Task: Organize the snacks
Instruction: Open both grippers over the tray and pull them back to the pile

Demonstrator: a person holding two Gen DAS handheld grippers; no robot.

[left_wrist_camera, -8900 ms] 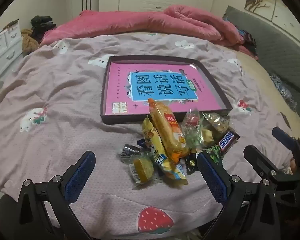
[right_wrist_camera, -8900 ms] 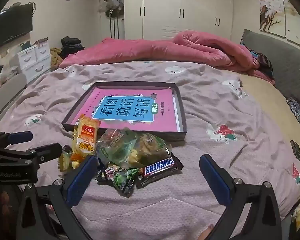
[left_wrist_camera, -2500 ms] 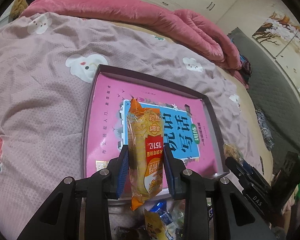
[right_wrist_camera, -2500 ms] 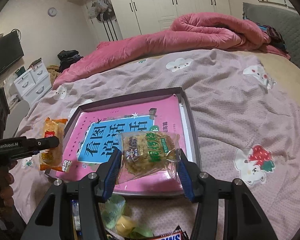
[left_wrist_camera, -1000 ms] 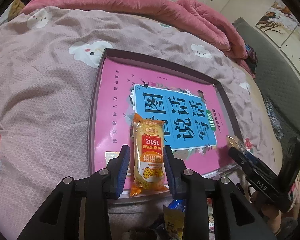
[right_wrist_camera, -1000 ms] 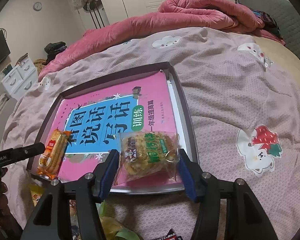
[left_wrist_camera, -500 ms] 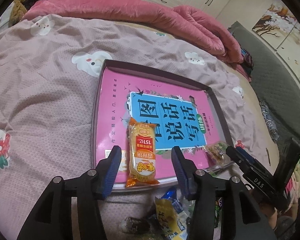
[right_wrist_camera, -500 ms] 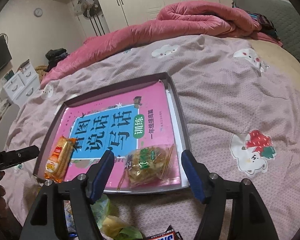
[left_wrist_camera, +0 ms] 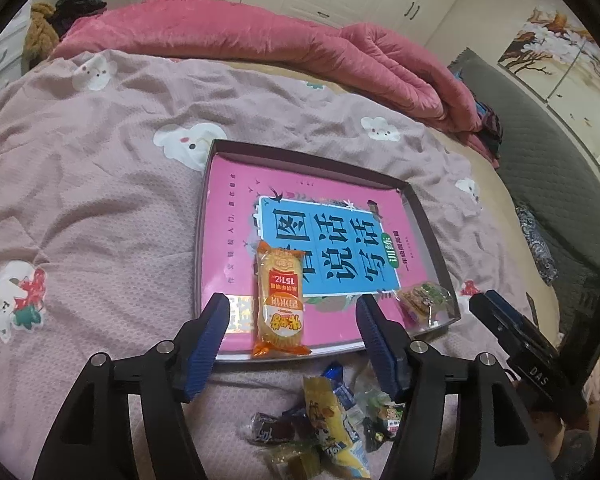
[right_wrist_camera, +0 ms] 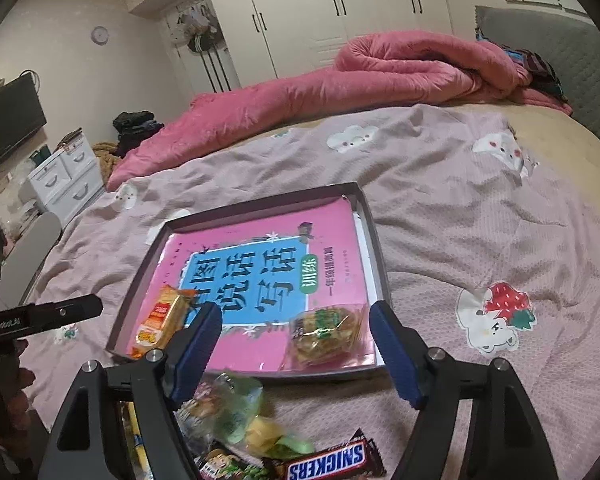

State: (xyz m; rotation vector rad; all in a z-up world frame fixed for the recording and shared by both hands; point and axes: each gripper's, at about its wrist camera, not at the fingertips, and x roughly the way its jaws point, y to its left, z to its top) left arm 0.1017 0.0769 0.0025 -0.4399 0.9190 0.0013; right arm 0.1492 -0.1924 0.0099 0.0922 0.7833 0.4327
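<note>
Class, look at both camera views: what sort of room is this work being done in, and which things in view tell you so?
Most likely a bedroom. The snacks and tray lie on a bed sheet with a bunched pink quilt behind, and tall white wardrobes stand along the wall.

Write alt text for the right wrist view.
The open right gripper hovers over a clear-wrapped biscuit packet lying in a shallow tray on a bed, an orange snack pack lying further left. Loose snacks lie nearer the camera.

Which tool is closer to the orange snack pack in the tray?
Left. The left tool sits open right over the orange snack pack. The right tool is open over the clear snack bag, at the tray's other near corner.
</note>
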